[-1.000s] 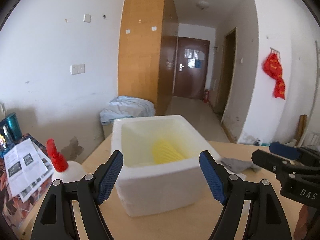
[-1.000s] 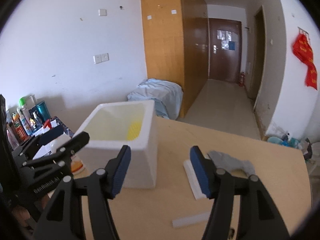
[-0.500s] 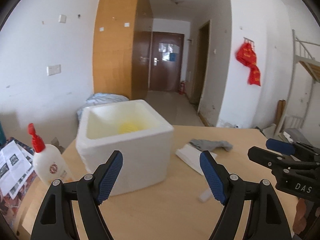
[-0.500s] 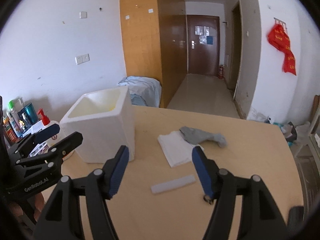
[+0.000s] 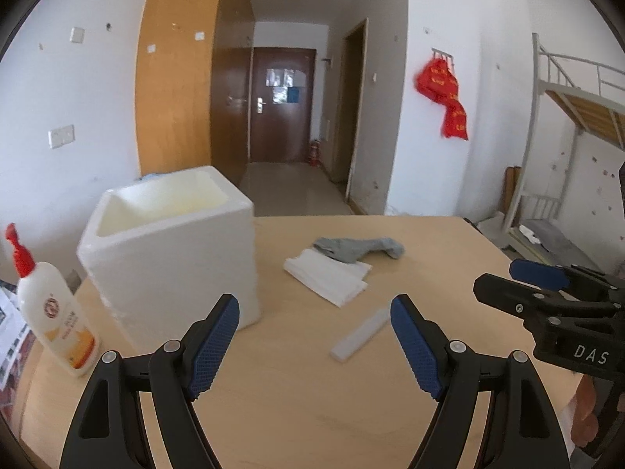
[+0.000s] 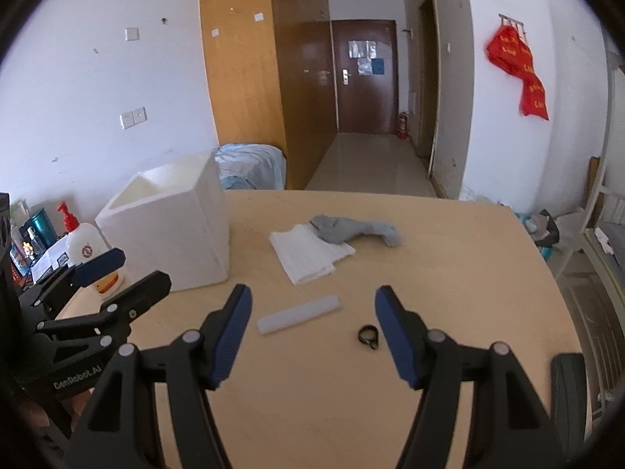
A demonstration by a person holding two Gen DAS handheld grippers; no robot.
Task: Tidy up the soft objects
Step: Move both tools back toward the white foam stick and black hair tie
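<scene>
**A:** Wooden table: grey sock draped on the white cloth, right of the foam box. Anything changed?

**B:** Yeah, box slid left in view. Left gripper and right gripper both gape empty, right's jaws just widening.

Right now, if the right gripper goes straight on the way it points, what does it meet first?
Probably the white foam strip on the table, just ahead of the open right gripper; depth is uncertain.
</scene>
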